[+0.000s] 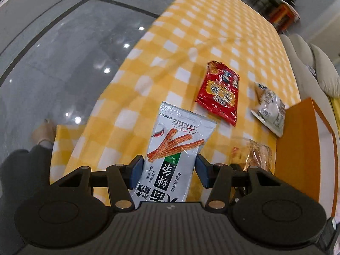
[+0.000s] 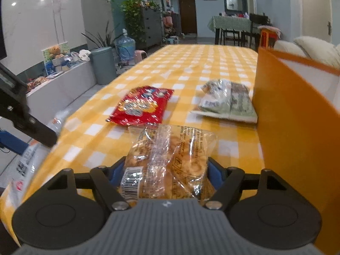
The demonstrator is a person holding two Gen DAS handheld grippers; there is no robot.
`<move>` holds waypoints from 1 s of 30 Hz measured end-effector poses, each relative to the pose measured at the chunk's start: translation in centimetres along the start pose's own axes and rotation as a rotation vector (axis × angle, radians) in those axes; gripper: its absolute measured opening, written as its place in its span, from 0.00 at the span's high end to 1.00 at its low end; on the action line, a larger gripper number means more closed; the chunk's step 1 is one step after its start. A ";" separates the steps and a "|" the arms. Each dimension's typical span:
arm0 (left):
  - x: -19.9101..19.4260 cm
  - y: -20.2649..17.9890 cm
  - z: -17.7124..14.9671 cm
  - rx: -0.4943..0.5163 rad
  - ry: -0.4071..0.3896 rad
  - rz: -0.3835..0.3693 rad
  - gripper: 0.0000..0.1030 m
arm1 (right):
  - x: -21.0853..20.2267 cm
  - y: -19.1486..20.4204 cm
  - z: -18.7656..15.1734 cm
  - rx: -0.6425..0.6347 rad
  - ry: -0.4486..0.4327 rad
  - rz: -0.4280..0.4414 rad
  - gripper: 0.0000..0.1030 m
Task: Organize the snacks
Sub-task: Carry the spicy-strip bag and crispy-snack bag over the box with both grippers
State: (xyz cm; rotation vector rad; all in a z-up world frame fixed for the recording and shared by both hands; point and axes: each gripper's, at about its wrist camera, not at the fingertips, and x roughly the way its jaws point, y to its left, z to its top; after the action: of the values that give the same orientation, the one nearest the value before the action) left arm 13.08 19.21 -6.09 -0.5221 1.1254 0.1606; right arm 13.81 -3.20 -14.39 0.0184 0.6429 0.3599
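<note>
left tongs are clamped on the white spicy-strip packet, lifted off the bench at bottom centre of the left wrist view; right tongs sit around the clear ring-snack bag, pads at its sides, but i cannot tell if they are gripping it or if it still lies on the cloth. not sorted yet by my read: red packet mid-frame and pale green-white packet touching the orange box at right both still lie on the bench, box interior hidden, so roughly early-to-mid task.

Grey bin, water jug, plants
</note>
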 end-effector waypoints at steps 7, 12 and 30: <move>-4.6 -0.9 0.8 -0.021 -0.106 -0.024 0.41 | -2.6 1.2 1.8 -0.015 -0.058 0.033 0.28; -8.1 -2.7 0.7 -0.025 -0.176 -0.071 0.41 | -5.3 0.8 4.2 0.053 -0.125 0.074 0.28; -6.3 -17.9 -2.6 0.111 -0.186 -0.369 0.42 | -15.7 -13.9 12.7 0.155 -0.264 -0.044 0.28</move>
State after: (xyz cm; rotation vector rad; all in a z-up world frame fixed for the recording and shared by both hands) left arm 15.01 3.22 4.39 -0.5937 0.8356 -0.1703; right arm 14.11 -20.29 3.21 0.1964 0.4078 0.2589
